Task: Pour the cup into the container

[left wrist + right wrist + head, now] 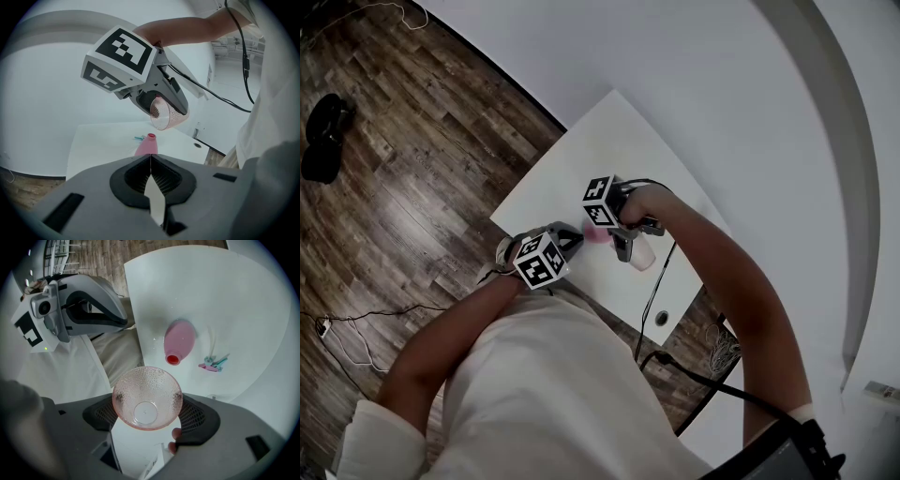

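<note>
Right tongs (149, 414) clamp the tilted pink dimpled plastic cup (146, 397); left tongs (150, 158) are closed together, holding nothing. The pink narrow-necked bottle (179, 341) stands unsteadied on the white desk (243, 310) at the cup's 1 o'clock. A pour could miss its small mouth, or a knock could topple it.

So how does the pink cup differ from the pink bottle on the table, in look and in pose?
The cup is clear, pink-tinted and pebbled, with a wide mouth; the bottle is opaque, with a narrow red-rimmed neck. The cup is held off the table, tipped, between the jaws of the right gripper; the bottle stands upright on the white table, with no gripper on it. Both are pink.
</note>
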Demonstrator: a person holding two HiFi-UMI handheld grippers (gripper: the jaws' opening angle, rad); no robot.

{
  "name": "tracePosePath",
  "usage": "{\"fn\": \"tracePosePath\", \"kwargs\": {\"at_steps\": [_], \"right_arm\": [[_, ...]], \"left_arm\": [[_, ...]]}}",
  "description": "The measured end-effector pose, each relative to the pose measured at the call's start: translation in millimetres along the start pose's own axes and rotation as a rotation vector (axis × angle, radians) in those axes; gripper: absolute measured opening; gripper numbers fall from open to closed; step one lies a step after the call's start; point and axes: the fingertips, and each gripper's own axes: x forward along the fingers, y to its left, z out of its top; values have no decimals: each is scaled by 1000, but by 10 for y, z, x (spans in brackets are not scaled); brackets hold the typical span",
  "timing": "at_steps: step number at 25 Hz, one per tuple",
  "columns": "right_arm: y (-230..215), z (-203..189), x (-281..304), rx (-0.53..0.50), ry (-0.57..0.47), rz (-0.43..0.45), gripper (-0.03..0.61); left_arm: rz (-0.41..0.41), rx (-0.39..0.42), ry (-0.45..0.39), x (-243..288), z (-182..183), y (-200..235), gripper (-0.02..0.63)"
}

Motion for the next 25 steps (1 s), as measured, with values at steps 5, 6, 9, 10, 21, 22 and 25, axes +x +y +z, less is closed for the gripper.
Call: {"fn": "tracePosePath", "kwargs": {"at_steps": [5, 6, 9, 10, 21, 22, 25], "right_arm": [[28, -10, -34, 5, 6, -4, 380], [24, -17, -35, 3, 11, -8, 380], [-29, -51, -45, -9, 29, -20, 380], [-47, -64, -48, -13, 33, -23, 380], [-81, -105, 5, -34, 77, -5, 380], [-79, -106, 6, -36, 80, -7, 380], [-69, -96, -1, -39, 90, -9, 380]], "left_arm": [[-4, 2, -1, -42, -7, -30, 11], [-4, 0, -1, -42, -8, -31, 12], [-2, -5, -1, -23, 19, -16, 12], [-2, -5, 1, -17, 27, -10, 12], [2, -14, 3, 0, -40, 79, 12], [3, -15, 2, 0, -41, 84, 11], [1, -15, 1, -6, -43, 88, 12]]}}
